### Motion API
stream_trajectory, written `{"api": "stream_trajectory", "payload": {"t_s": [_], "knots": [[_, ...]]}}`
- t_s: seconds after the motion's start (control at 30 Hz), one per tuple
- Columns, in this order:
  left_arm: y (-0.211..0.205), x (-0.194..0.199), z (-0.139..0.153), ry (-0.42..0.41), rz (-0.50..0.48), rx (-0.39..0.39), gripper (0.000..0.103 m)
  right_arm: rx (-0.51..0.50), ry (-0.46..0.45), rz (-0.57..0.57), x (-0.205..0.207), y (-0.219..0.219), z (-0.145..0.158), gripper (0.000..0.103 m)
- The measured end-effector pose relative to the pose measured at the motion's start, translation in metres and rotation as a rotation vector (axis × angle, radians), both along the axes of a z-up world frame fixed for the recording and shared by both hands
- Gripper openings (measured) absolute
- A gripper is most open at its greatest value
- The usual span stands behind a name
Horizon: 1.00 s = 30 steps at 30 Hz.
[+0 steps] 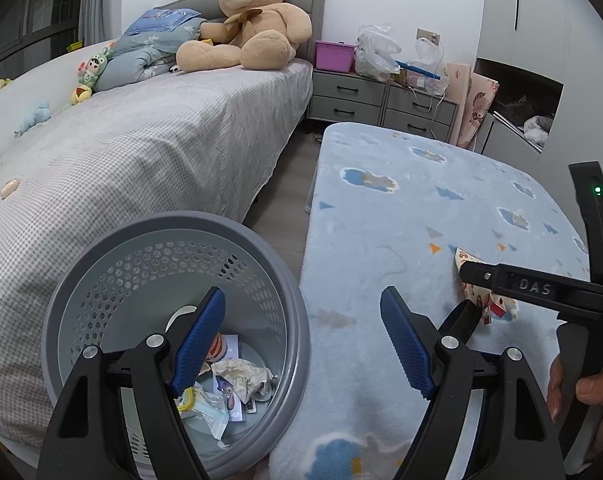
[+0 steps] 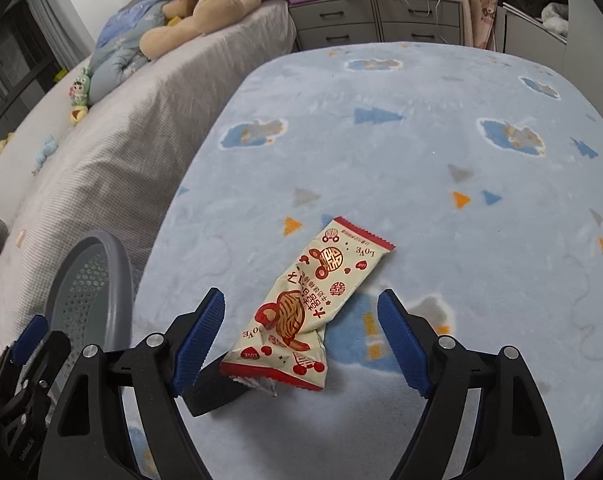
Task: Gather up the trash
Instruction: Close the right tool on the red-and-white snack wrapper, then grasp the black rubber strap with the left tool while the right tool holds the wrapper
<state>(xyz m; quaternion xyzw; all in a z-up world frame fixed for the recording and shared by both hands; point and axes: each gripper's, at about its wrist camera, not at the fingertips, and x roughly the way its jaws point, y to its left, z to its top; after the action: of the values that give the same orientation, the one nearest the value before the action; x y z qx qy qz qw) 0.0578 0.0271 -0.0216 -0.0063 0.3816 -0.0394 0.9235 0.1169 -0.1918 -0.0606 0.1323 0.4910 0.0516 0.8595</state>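
Observation:
A cream and red snack wrapper (image 2: 305, 304) lies flat on the light blue blanket-covered table (image 2: 421, 160). My right gripper (image 2: 301, 296) is open, one finger on each side of the wrapper, pads clear of it. In the left wrist view the right gripper (image 1: 471, 292) hides most of that wrapper (image 1: 499, 306). A grey perforated bin (image 1: 261, 240) stands on the floor between the bed and the table, with crumpled paper and wrappers (image 1: 241, 376) inside. My left gripper (image 1: 301, 296) is open and empty, above the bin's right rim and the table's edge. One of its pads (image 2: 31, 338) shows beside the bin (image 2: 117, 264).
A bed with a grey checked cover (image 1: 141, 160) runs along the left, with a large teddy bear (image 1: 253, 28) and small toys on it. Grey drawers (image 1: 349, 96) with a pink box (image 1: 333, 54) and plastic bags stand behind. A person's hand (image 1: 589, 392) holds the right gripper's handle.

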Motion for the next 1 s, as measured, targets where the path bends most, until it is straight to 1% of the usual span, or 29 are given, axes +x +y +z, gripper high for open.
{"api": "stream_trajectory", "payload": {"t_s": [0.03, 0.07, 0.1, 0.13, 0.2, 0.33, 0.53, 0.77, 1.0], "knots": [[-0.001, 0.0, -0.001, 0.001, -0.003, 0.001, 0.076, -0.009, 0.008, 0.004, 0.0, 0.002, -0.003, 0.075], [-0.002, 0.001, -0.001, 0.001, -0.006, 0.004, 0.076, -0.016, 0.013, 0.007, 0.0, 0.002, -0.004, 0.069], [-0.004, 0.001, -0.002, 0.001, -0.01, 0.006, 0.076, -0.022, 0.021, 0.011, 0.001, 0.004, -0.006, 0.059], [-0.005, 0.001, -0.002, 0.001, -0.014, 0.008, 0.076, -0.023, 0.03, 0.015, 0.001, 0.004, -0.009, 0.054], [-0.007, 0.002, -0.003, 0.001, -0.021, 0.012, 0.076, -0.018, 0.043, 0.015, 0.0, 0.002, -0.012, 0.033], [-0.015, 0.002, -0.005, 0.005, -0.044, 0.019, 0.076, 0.005, 0.032, 0.003, -0.005, -0.006, -0.012, 0.022], [-0.03, -0.004, -0.006, 0.002, -0.122, 0.003, 0.076, 0.033, -0.006, -0.024, -0.017, -0.02, -0.003, 0.019], [-0.049, -0.012, -0.007, 0.001, -0.215, -0.014, 0.076, 0.047, -0.049, -0.082, -0.049, -0.048, 0.01, 0.017], [-0.072, -0.011, -0.02, 0.051, -0.278, 0.011, 0.076, 0.085, -0.102, -0.1, -0.075, -0.065, 0.02, 0.017]]}}
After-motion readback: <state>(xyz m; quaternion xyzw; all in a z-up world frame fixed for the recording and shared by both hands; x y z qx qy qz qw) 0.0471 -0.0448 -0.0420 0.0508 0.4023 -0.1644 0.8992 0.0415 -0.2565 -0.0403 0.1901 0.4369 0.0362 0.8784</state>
